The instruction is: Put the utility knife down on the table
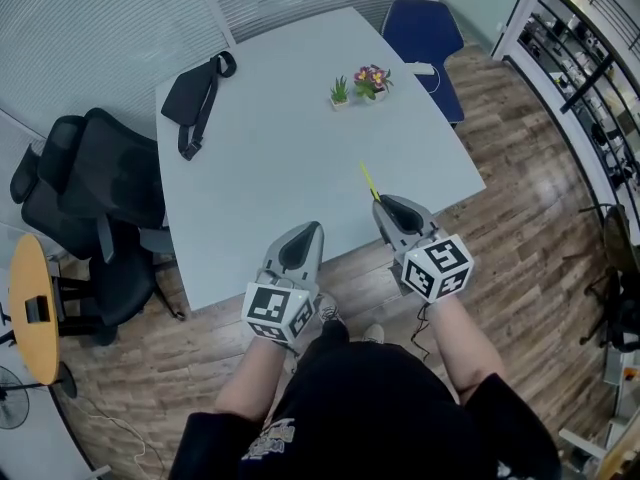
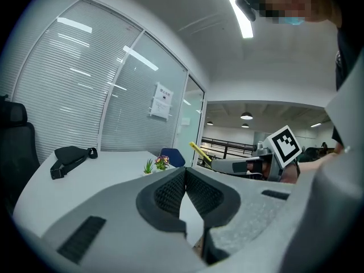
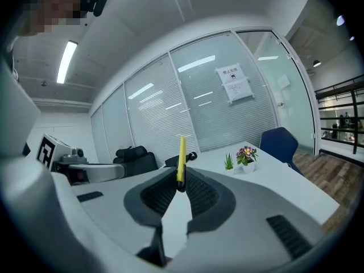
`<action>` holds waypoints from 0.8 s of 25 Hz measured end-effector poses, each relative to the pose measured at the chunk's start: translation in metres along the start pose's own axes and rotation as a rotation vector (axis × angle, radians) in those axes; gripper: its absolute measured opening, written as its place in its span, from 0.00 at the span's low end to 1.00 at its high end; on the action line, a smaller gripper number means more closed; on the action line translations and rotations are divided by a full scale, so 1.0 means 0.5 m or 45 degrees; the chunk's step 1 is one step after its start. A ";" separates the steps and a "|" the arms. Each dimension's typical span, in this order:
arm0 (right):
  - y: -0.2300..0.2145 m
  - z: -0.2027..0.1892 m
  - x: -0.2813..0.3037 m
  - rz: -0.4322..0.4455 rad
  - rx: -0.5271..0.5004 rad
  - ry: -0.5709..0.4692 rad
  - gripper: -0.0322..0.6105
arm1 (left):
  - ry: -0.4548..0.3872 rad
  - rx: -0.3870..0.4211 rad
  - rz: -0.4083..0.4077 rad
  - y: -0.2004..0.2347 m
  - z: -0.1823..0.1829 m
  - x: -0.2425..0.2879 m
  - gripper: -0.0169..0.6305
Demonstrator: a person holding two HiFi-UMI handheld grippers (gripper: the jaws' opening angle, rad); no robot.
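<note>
- Currently the slim yellow utility knife (image 3: pixel 181 161) is pinched at its lower end between the dark ribbed pads of my right hand-held gripper (image 3: pixel 180 185), whose jaws are closed down narrow on it.
- Seen along those jaws, the knife stands nearly upright out of the grip, and most of its length shows above the pads.
- From my head view, the knife (image 1: pixel 369 180) sticks out past the tip of the right hand-held gripper (image 1: pixel 383 204) and slants away from me over the near right part of the pale grey tabletop (image 1: pixel 290 148). It is held in the air, not lying on that surface.
- My left hand-held gripper (image 2: pixel 185 170) has its jaws brought together at the tips with nothing between them. It hangs just beside the right one, over the tabletop's near edge (image 1: pixel 314 226).
- From the left hand-held gripper's own view, the knife (image 2: pixel 200 152) pokes up at a slant from the other gripper's nose.
- Farther out on the tabletop, near its far right side, two small potted plants (image 1: pixel 357 86) stand close together, one green and one with pink and purple flowers.
- A black strap bag (image 1: pixel 195 93) lies near the far left corner, well apart from the plants.
- A black office chair (image 1: pixel 100 178) sits beside the tabletop's left edge, and a blue chair (image 1: pixel 423 33) is at the far right corner.
- Wood-plank flooring (image 1: pixel 520 218) surrounds the table.
</note>
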State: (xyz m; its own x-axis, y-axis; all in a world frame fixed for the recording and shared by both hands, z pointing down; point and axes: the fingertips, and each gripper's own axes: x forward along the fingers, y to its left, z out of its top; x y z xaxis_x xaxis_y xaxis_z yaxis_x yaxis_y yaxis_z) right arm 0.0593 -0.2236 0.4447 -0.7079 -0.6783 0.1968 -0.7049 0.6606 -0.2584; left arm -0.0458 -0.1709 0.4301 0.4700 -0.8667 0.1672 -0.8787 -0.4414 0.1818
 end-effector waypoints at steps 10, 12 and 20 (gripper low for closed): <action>-0.005 -0.015 0.143 -0.068 0.023 0.032 0.13 | 0.034 -0.024 -0.073 0.133 -0.004 0.047 0.03; -0.005 -0.019 0.163 -0.082 0.023 0.038 0.13 | 0.037 -0.024 -0.090 0.151 -0.004 0.054 0.03; -0.003 -0.036 0.216 -0.088 0.004 0.092 0.13 | 0.033 -0.047 -0.105 0.190 -0.005 0.060 0.03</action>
State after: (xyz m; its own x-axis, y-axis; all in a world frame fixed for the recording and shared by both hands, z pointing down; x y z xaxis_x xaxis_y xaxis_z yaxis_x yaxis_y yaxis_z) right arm -0.0171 -0.2922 0.4836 -0.6592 -0.6972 0.2819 -0.7520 0.6121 -0.2448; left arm -0.1148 -0.2381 0.4546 0.5429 -0.8213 0.1753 -0.8335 -0.5017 0.2314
